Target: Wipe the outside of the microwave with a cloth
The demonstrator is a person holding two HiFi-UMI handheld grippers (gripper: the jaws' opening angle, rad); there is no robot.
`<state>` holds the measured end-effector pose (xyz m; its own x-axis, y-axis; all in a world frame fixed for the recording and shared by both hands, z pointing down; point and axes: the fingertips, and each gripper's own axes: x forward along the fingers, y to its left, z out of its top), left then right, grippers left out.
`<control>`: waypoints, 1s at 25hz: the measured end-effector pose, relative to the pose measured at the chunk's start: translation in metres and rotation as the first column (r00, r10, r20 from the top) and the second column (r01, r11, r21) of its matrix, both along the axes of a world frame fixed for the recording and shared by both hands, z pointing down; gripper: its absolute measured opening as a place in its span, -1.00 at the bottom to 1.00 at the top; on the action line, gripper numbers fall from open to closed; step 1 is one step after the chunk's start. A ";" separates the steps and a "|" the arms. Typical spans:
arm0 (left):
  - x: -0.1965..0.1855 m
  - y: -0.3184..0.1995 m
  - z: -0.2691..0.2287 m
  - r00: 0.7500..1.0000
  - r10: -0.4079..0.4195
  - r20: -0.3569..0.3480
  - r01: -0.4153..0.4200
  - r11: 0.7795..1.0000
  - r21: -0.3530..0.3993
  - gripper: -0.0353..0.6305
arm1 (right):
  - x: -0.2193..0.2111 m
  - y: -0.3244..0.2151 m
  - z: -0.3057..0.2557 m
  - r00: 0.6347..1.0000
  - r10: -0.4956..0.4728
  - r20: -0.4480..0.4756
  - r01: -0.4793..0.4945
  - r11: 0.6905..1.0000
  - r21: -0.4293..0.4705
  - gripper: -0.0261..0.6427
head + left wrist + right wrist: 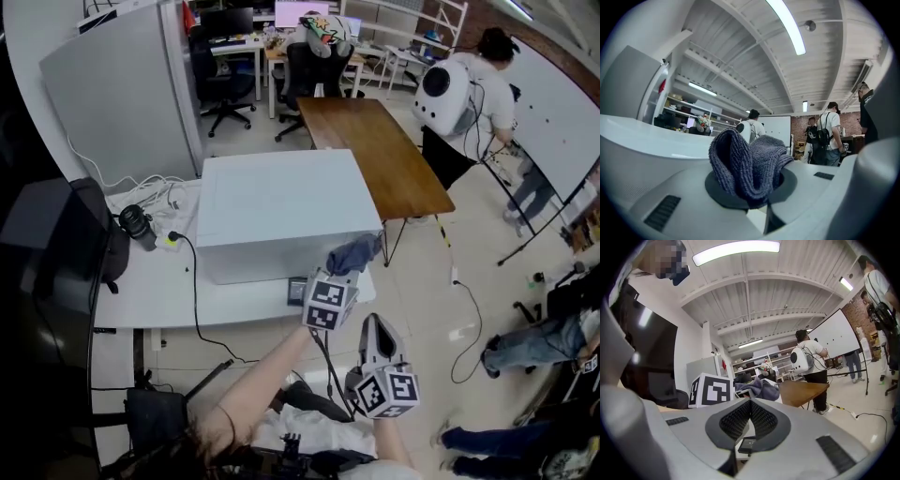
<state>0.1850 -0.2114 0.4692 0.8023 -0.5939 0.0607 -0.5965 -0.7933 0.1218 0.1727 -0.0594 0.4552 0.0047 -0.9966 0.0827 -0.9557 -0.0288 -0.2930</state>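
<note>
The microwave (281, 206) sits on a white table (141, 292) beside a wooden table (386, 150).

Left claw (349, 272), arm outstretched, grips the cloth (357, 250); right claw (377, 330) hangs back, jaws together.

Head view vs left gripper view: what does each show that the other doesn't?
Head view only: the right gripper, black cable and wooden table. Left gripper view only: ceiling lights, and the jaws shut on the cloth up close. Both: cloth, microwave, person with a white backpack.
</note>
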 end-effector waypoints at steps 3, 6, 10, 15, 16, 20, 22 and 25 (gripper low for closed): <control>-0.002 -0.014 0.008 0.999 -0.037 -0.005 0.037 0.999 -0.031 -0.73 | -0.005 -0.013 0.001 0.999 -0.036 -0.013 0.036 0.999 -0.016 -0.86; -0.020 -0.031 0.013 0.994 -0.107 -0.018 0.106 0.993 -0.045 -0.73 | -0.013 -0.024 0.004 0.996 -0.090 -0.022 0.089 0.996 -0.028 -0.86; -0.066 -0.044 0.024 0.977 -0.212 -0.030 0.210 0.976 -0.051 -0.73 | -0.024 -0.036 0.008 0.988 -0.155 -0.020 0.154 0.987 -0.037 -0.86; -0.167 -0.050 0.042 0.924 -0.382 0.027 0.382 0.924 -0.009 -0.73 | -0.049 -0.051 0.012 0.969 -0.246 -0.007 0.245 0.969 -0.035 -0.86; -0.189 -0.051 0.046 0.907 -0.418 0.043 0.419 0.908 0.000 -0.73 | -0.055 -0.054 0.014 0.965 -0.263 -0.003 0.263 0.964 -0.034 -0.86; -0.274 -0.052 0.053 0.815 -0.578 0.047 0.579 0.815 -0.007 -0.73 | -0.069 -0.060 0.017 0.952 -0.306 0.012 0.306 0.952 -0.027 -0.86; -0.312 -0.052 0.053 0.757 -0.653 0.039 0.654 0.757 -0.016 -0.73 | -0.073 -0.062 0.017 0.948 -0.317 0.023 0.318 0.948 -0.020 -0.86; -0.356 -0.050 0.054 0.683 -0.729 0.033 0.730 0.683 -0.030 -0.73 | -0.077 -0.062 0.017 0.943 -0.329 0.045 0.330 0.944 -0.016 -0.86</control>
